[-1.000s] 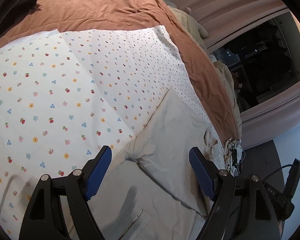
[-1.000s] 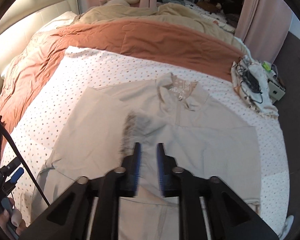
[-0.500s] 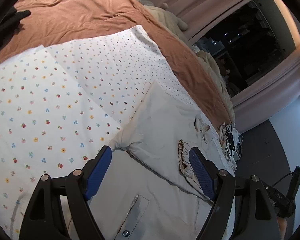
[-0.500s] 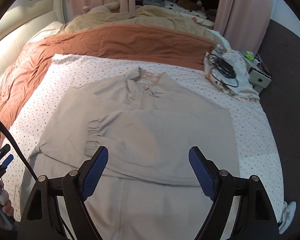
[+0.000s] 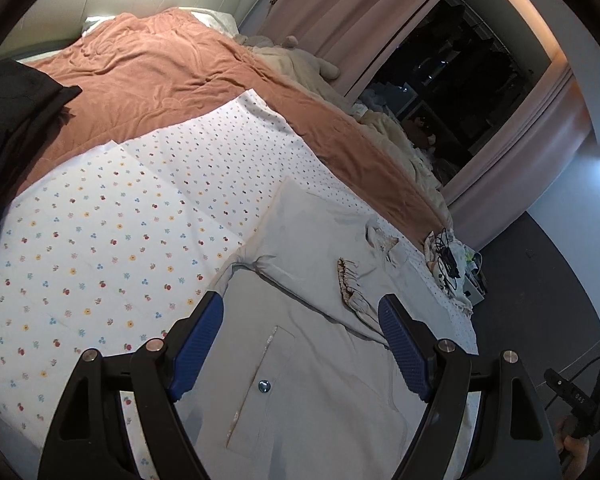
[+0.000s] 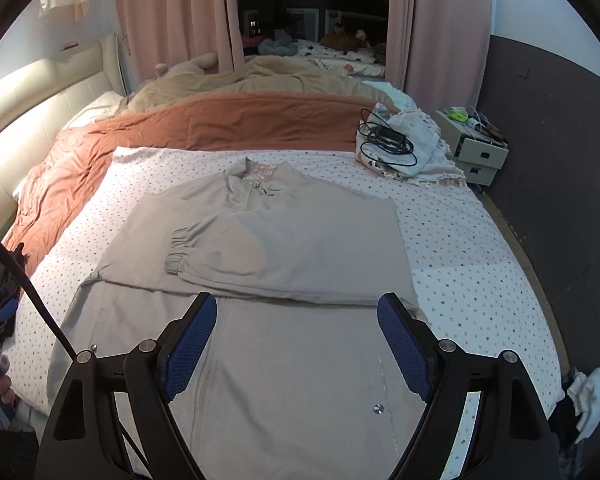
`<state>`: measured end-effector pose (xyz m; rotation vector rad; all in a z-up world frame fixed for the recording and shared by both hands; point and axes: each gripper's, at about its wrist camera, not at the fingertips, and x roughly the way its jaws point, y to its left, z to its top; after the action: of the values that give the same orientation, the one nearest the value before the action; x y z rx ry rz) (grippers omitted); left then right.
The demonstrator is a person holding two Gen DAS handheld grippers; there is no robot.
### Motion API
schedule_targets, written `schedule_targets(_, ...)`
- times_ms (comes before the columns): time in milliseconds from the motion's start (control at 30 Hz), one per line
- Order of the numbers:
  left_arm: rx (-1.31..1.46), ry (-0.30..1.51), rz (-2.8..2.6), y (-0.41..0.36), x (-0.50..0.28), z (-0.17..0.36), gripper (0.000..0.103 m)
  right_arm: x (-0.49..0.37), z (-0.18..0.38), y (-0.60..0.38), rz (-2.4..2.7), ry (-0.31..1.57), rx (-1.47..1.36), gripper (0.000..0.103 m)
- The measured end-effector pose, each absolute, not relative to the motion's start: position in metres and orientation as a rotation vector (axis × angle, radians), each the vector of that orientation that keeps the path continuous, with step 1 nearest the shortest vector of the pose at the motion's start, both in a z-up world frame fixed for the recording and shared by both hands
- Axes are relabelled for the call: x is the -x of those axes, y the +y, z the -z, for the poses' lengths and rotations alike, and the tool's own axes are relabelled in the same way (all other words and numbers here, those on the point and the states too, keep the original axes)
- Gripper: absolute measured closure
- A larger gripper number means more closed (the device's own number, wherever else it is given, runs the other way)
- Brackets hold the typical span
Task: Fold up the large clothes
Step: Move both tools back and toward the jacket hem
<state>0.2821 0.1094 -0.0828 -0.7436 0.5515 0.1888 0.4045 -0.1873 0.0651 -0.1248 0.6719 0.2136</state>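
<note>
— How far along are you?

— Partway, I'd judge. Your beige jacket [image 6: 284, 248] lies flat on the dotted sheet [image 6: 460, 248] in the middle of the bed, collar at the far end. Both sleeves [image 6: 260, 240] are folded across the chest, cuffs toward the left. The long lower half nearest you is unfolded, so the lengthwise folds remain.

— And your claws?

— Left claw [image 5: 302, 344] and right claw [image 6: 296, 344] both hang spread wide above the near hem, pinching nothing.

— Anything in your way?

— Little. A bundle with black cables [image 6: 396, 144] sits at the far right corner, the rust blanket [image 6: 220, 120] lies beyond the collar, and dark clothing [image 5: 16, 120] rests far left. All are clear of the jacket.
</note>
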Motion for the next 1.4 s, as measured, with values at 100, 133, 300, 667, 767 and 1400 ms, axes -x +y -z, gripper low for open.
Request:
schedule_targets(100, 0.698, 0.546, -0.216, 0.100, -0.264, 0.067, 0.022, -0.374, -0.063, -0.206, -0.239, 0.639, 0.088, 0.021)
schedule_targets(133, 0.668, 0.551, -0.234, 0.096, -0.256, 0.060, 0.022, -0.362, -0.062, -0.211, -0.240, 0.626, 0.077, 0.021)
schedule_targets(300, 0.613, 0.494, -0.231, 0.087, -0.203, 0.029, 0.022, -0.311, -0.050, -0.242, -0.221, 0.541, 0.029, 0.012)
schedule_targets(667, 0.549, 0.411, -0.301, 0.085, -0.111, 0.000, 0.000, -0.234, 0.002, -0.301, -0.252, 0.498, -0.126, 0.000)
schedule_targets(767, 0.560, 0.415, -0.284, 0.084, -0.100, 0.002, 0.000, -0.217, 0.016, -0.315, -0.252, 0.503, -0.147, 0.000)
schedule_targets(1400, 0.450, 0.522, -0.239, 0.061, -0.049, 0.053, 0.000, -0.160, 0.111, -0.387, -0.265, 0.583, -0.359, 0.000)
